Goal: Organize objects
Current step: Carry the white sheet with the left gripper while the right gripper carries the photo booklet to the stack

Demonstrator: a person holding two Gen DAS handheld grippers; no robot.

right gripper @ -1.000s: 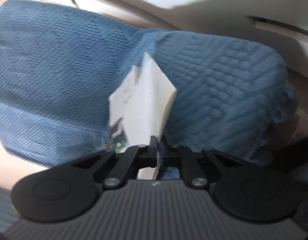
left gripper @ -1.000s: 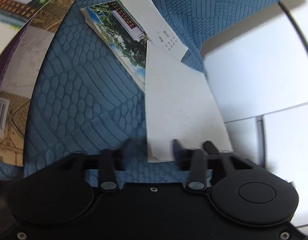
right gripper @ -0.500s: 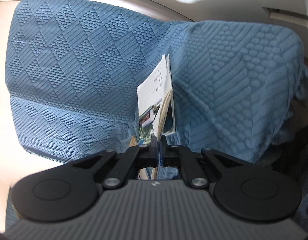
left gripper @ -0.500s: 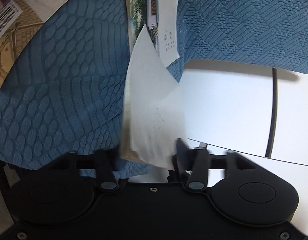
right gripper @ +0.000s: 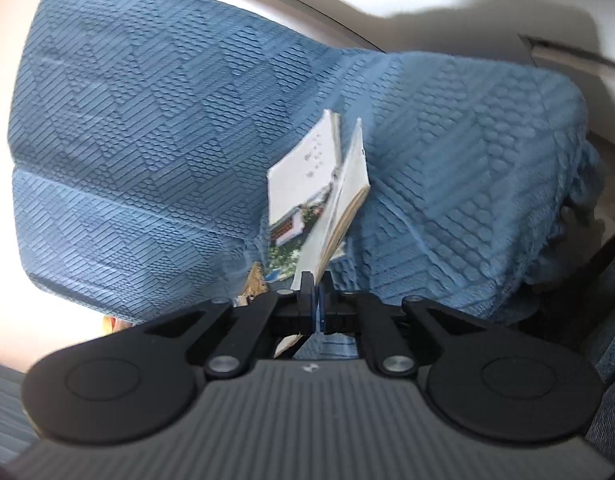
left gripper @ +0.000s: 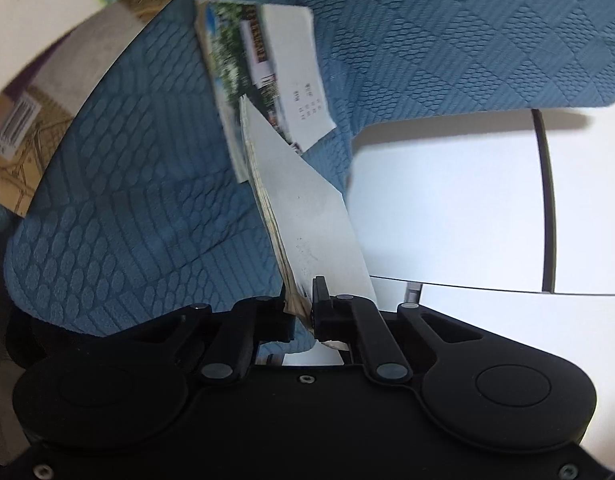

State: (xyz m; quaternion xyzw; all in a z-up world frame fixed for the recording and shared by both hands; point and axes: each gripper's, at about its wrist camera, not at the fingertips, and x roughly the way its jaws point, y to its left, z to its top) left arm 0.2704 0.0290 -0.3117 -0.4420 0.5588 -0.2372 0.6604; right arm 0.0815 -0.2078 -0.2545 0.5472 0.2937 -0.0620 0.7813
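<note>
A thin booklet with a photo cover hangs open in the air over a blue quilted sofa (left gripper: 127,184). In the left wrist view my left gripper (left gripper: 304,300) is shut on the booklet's white back cover and pages (left gripper: 307,208); the photo front cover (left gripper: 267,68) spreads beyond it. In the right wrist view my right gripper (right gripper: 313,294) is shut on the booklet's lower corner; the printed cover (right gripper: 303,176) and the fanned page block (right gripper: 347,196) rise above the jaws.
Larger books or magazines with a barcode (left gripper: 19,128) lie at the sofa's left edge. White tiled floor (left gripper: 447,208) shows to the right past the cushion. The sofa back and seat (right gripper: 147,140) fill the right wrist view, with a white wall above.
My left gripper has closed from open onto the booklet's back cover and pages. The booklet has lifted and swung, its covers opening apart. The right gripper stays shut on it.
</note>
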